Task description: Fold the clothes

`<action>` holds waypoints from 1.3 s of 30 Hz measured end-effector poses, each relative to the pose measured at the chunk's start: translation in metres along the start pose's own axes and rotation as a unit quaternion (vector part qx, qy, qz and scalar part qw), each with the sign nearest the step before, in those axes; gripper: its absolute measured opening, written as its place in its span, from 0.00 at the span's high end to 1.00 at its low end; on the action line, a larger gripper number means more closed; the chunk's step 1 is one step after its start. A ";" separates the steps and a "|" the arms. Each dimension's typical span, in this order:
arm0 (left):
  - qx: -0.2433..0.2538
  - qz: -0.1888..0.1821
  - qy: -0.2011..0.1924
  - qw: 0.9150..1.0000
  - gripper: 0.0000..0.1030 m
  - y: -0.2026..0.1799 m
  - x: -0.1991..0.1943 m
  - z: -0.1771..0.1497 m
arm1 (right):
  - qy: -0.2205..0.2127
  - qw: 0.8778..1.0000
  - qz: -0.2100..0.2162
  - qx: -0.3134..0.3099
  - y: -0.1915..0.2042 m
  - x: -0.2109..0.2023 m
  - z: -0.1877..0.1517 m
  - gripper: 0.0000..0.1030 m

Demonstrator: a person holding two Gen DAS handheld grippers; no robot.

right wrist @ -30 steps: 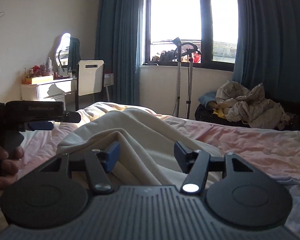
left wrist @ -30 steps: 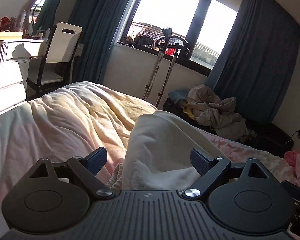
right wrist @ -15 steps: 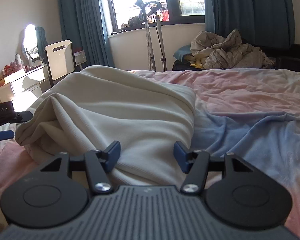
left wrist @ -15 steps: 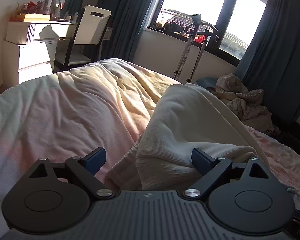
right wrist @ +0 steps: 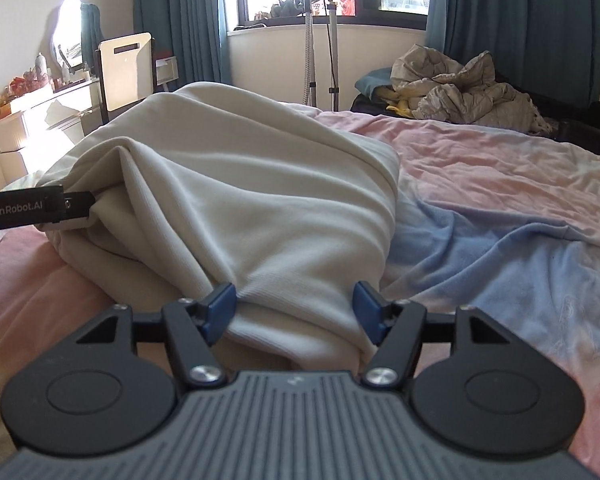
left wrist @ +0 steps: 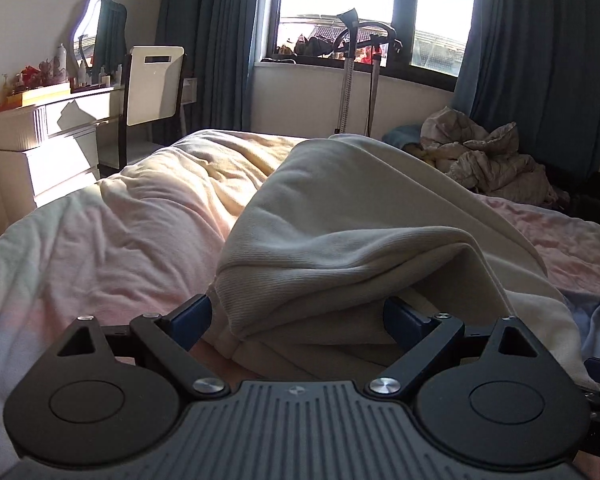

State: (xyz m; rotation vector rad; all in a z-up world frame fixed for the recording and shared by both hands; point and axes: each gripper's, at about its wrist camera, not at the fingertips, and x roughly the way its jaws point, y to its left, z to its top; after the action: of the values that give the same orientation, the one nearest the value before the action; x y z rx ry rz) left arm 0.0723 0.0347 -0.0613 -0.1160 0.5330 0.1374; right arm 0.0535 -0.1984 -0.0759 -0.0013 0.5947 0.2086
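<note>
Folding this cream garment (right wrist: 236,184) means handling thick, soft knit that looks fairly heavy, so it will sag and slump rather than hold an edge. It lies bunched in a doubled heap on the pink bedspread (right wrist: 500,168), near you. Your right gripper (right wrist: 294,306) has its fingers spread around the near fold, not pinching it. Your left gripper (left wrist: 296,316) is likewise spread, straddling the rolled hem. You should take hold at the hem's outer corners, where the layers are thinnest, well away from the clothes pile (right wrist: 460,92) beyond.
</note>
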 end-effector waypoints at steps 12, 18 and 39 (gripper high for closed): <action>-0.136 0.007 -0.001 0.991 0.08 0.041 0.018 0.012 | -0.059 0.995 0.005 -0.079 0.024 -0.002 0.007 0.36; -0.180 0.016 -0.008 0.983 0.08 0.055 0.023 0.016 | -0.060 0.990 0.020 -0.124 0.037 0.009 0.011 0.36; -0.051 -0.063 -0.119 0.990 0.08 -0.008 -0.047 0.012 | -0.030 0.991 0.030 0.124 -0.026 0.006 0.022 0.37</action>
State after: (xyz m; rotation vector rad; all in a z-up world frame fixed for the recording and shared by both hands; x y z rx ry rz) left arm 0.0396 0.0241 -0.0264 -0.2286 0.2788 0.0544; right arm 0.0757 -0.2212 -0.0632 0.2638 0.5573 0.1912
